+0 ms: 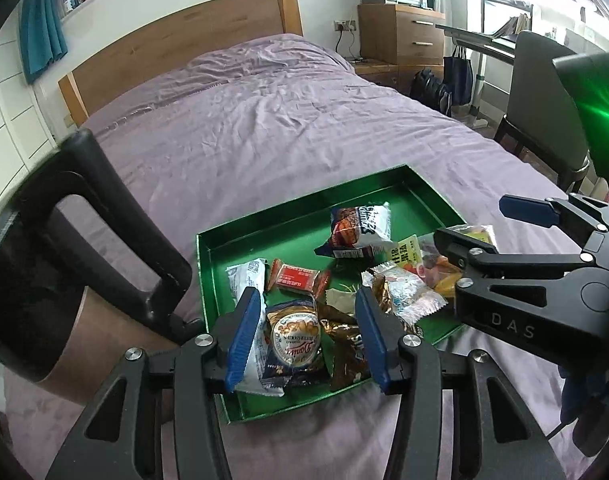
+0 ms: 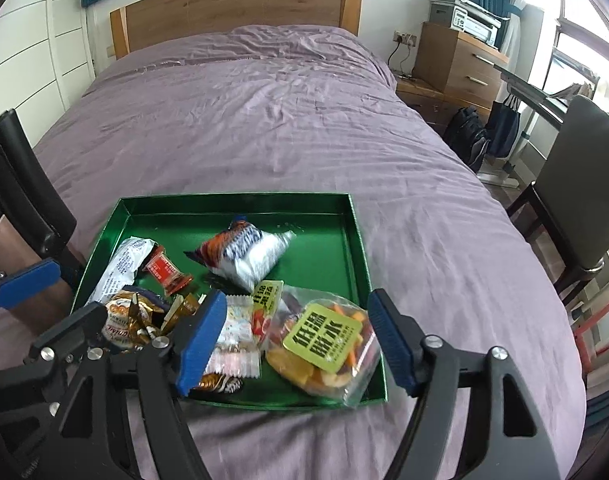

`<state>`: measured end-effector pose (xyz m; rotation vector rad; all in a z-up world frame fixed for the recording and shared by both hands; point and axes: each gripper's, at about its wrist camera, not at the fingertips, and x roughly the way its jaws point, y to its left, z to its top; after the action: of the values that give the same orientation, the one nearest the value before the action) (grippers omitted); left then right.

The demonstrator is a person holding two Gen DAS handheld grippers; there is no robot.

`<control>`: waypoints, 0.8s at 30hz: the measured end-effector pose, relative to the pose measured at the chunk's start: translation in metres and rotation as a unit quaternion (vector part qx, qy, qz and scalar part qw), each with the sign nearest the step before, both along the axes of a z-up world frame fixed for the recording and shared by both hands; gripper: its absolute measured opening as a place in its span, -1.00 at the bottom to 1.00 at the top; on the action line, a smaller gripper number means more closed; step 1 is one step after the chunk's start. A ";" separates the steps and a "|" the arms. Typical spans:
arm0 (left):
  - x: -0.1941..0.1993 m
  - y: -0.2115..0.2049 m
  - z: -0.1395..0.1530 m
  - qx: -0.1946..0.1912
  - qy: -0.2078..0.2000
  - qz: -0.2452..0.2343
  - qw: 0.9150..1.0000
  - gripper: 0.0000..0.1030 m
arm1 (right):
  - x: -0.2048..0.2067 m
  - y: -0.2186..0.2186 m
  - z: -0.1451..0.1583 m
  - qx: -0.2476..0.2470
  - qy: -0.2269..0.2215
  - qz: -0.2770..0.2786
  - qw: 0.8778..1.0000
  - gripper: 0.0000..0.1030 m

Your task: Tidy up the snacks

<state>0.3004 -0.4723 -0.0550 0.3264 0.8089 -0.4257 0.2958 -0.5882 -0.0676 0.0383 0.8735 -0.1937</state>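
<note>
A green tray [image 1: 264, 240] [image 2: 324, 240] lies on the purple bed and holds several snack packets. My left gripper [image 1: 308, 320] hovers open over a blue butter cookie packet [image 1: 294, 344] and gold wrappers [image 1: 344, 336], its pads clear of both. My right gripper [image 2: 300, 328] stands wide open above a clear bag of dried fruit [image 2: 328, 344] at the tray's near right corner, touching nothing. Further in lie a white and orange chip bag [image 2: 244, 256] [image 1: 360, 228], a small red packet [image 2: 166, 272] and a long white packet [image 2: 124, 268].
The purple bedspread [image 2: 284, 120] stretches back to a wooden headboard [image 2: 232, 8]. A dark chair [image 2: 584, 184] stands at the bed's right side. Behind it are a wooden drawer unit with a printer [image 2: 464, 56] and bags on the floor [image 2: 468, 140].
</note>
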 end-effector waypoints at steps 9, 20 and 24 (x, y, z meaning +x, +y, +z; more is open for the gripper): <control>-0.033 0.024 0.036 -0.017 -0.023 0.001 1.000 0.08 | -0.048 0.016 0.047 -0.003 -0.034 -0.006 0.999 0.83; -0.080 0.093 0.073 -0.019 -0.058 0.015 0.998 0.40 | -0.119 0.070 0.099 -0.020 -0.065 0.012 0.998 1.00; -0.101 0.121 0.086 -0.017 -0.075 0.019 0.997 0.47 | -0.145 0.093 0.115 -0.017 -0.081 0.022 0.996 1.00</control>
<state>0.1992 -0.3512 0.0309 0.3064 0.6592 -0.3749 0.1506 -0.4951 0.0478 0.0021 0.7094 -0.1624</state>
